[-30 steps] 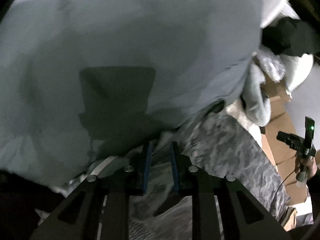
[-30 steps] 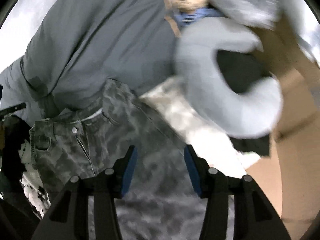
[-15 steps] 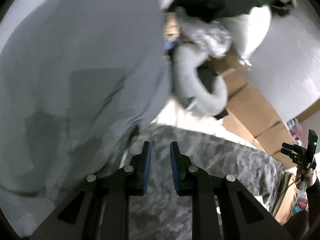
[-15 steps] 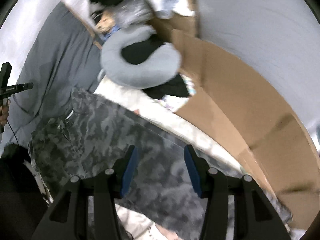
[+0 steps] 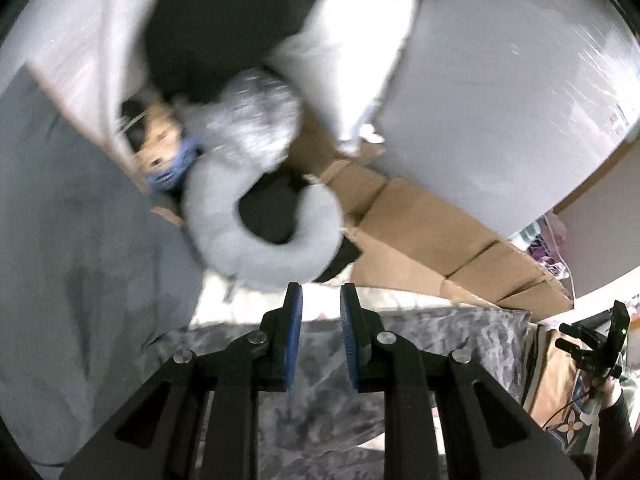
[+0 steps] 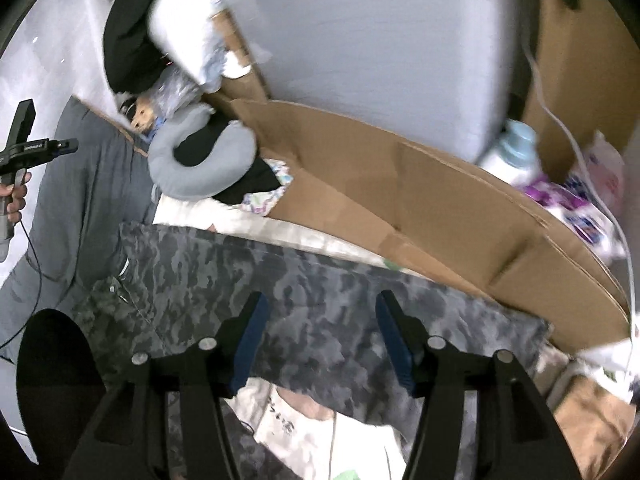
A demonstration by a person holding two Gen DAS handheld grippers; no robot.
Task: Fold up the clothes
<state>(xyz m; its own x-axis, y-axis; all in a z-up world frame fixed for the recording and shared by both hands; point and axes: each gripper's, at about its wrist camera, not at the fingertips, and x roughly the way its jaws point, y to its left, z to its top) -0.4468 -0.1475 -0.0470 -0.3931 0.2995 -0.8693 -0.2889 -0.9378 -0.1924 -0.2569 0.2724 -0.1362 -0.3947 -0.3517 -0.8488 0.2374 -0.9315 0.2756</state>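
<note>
Two grippers are held above a pair of camouflage trousers (image 6: 304, 280) spread flat on a pale surface. The left gripper (image 5: 321, 304) is seen with its blue pads a narrow gap apart and nothing between them; no cloth is gripped. The right gripper (image 6: 318, 308) is seen with its jaws opening, wide apart, with nothing held; the trousers lie below them, not between the pads.

The far long edge of the trousers is seen running just beside a strip of pale sheet (image 6: 304, 236), and beyond that strip a wall of flattened cardboard (image 6: 400, 200) is stood, closing off that side. The waistband end (image 6: 120, 276) is laid against a grey blanket (image 6: 80, 184), part of it overlapped. The leg end (image 6: 532, 328) is stopped near the cardboard's low corner. A grey neck pillow (image 5: 256, 240) is lodged where blanket and cardboard meet, with a doll (image 5: 160, 148) and a silvery bag (image 5: 256, 120) behind it. A white bottle (image 6: 512, 152) and purple packets (image 6: 568, 200) are crowded past the cardboard.

Some dark writing is seen on a pale cloth (image 6: 288, 420) at the near edge, but it cannot be read; much of both views is blurred
</note>
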